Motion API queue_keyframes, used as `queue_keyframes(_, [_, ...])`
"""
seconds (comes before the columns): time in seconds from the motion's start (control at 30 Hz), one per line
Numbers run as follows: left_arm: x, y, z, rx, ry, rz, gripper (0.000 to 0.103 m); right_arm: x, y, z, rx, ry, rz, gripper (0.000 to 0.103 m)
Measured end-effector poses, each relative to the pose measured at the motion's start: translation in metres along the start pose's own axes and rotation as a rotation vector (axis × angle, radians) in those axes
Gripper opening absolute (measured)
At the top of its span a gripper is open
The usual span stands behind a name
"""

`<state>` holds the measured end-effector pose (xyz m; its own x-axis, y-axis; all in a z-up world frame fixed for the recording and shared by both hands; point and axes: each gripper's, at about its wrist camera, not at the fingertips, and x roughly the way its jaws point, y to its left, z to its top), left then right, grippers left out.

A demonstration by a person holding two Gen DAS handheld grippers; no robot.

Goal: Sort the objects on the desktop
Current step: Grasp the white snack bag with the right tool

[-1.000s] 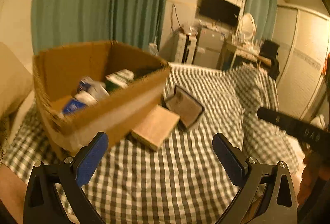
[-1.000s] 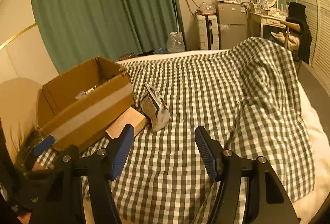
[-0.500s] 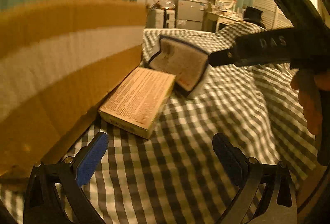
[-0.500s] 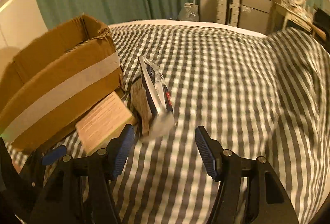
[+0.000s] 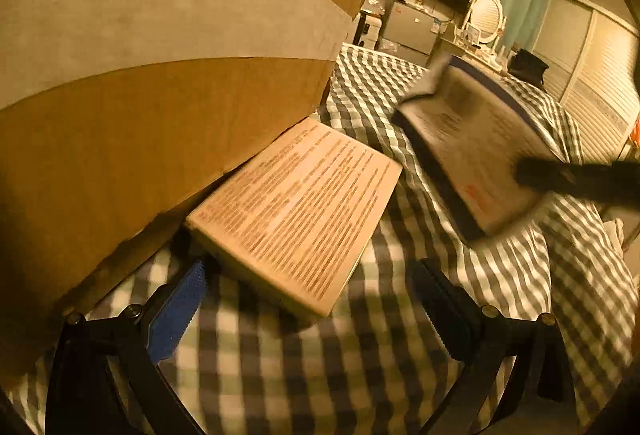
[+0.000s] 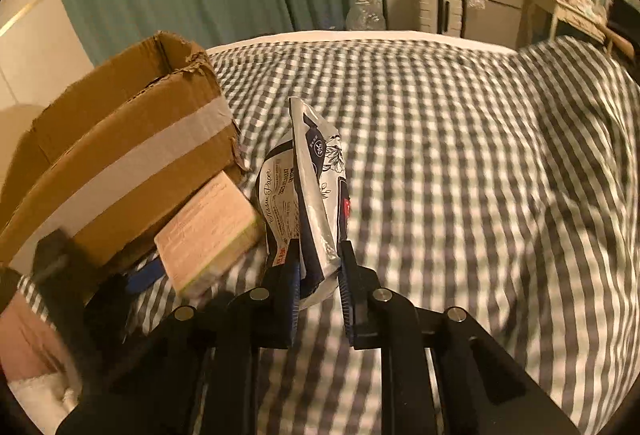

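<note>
At centre frame the right gripper [image 6: 319, 269], its jaws closing, pinches the upright tissue pack [image 6: 308, 191] for lifting toward the cardboard box [image 6: 120, 155] at left, while the left gripper [image 5: 308, 299] stands apart before the flat carton [image 5: 296, 207].

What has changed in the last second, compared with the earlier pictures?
Both grippers came down toward the bed. The right gripper, open before, is closing on the tissue paper pack, now between its pads. The left gripper, still open, neared the flat printed box. Cardboard box and flat box stayed put.
</note>
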<state>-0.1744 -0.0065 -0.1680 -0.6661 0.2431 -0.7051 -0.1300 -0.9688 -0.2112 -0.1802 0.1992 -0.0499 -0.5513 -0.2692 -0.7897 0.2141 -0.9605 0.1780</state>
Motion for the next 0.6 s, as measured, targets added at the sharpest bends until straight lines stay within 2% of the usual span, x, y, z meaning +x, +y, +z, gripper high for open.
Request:
queue_keyframes(0.1, [0.007, -0.008, 0.004, 0.015, 0.02, 0.014, 0.103, -0.009, -0.01, -0.009, 0.048, -0.001, -0.001, 0.017])
queue_keyframes(0.23, [0.005, -0.022, 0.003, 0.065, 0.031, -0.078, 0.103, -0.021, -0.028, -0.01, 0.122, -0.02, 0.018, 0.017])
queue_keyframes(0.3, [0.0, -0.029, -0.001, 0.105, 0.018, -0.096, 0.103, -0.028, -0.034, -0.009, 0.146, -0.04, 0.021, 0.017])
queue_keyframes(0.4, [0.002, -0.03, -0.001, 0.115, 0.012, -0.06, 0.103, -0.033, -0.036, -0.009, 0.159, -0.05, 0.028, 0.018])
queue_keyframes(0.5, [0.011, -0.015, 0.006, 0.022, 0.03, 0.018, 0.103, -0.035, -0.032, -0.009, 0.154, -0.044, 0.034, 0.018])
queue_keyframes(0.53, [0.013, -0.01, 0.008, -0.022, 0.034, 0.022, 0.103, -0.036, -0.031, -0.01, 0.152, -0.046, 0.037, 0.018])
queue_keyframes(0.6, [0.013, -0.017, 0.01, -0.025, 0.018, 0.011, 0.103, -0.038, -0.031, -0.01, 0.151, -0.053, 0.042, 0.018])
